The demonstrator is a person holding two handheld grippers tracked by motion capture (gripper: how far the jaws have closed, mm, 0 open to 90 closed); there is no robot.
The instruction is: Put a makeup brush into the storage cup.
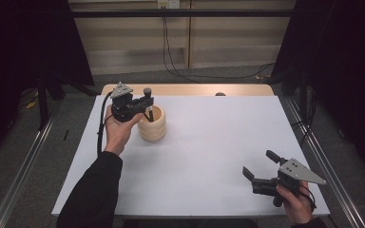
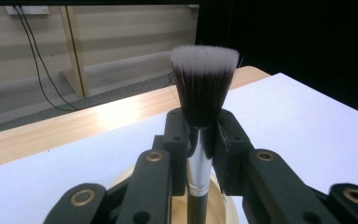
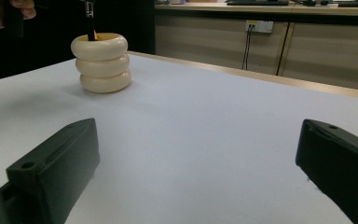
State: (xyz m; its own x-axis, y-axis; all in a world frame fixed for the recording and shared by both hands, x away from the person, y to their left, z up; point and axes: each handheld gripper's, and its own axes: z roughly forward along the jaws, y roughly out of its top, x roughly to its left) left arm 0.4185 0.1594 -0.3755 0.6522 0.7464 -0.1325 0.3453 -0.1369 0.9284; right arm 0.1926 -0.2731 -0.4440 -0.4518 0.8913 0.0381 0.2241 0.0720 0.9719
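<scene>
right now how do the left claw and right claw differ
The left claw is shut on the makeup brush; the right claw stands open, holding nothing. The left claw hangs over the cream holder; the right claw sits far from it, low over the white table. Both are hand-held.

Lighting is dim overall; the white table (image 1: pixel 209 142) is the brightest area, evenly lit from above. Surroundings at 9 and 3 o'clock fall to near black. Shadows are soft. The brush (image 2: pixel 204 84) is sharp; the near jaws in the right gripper view are blurred.
</scene>
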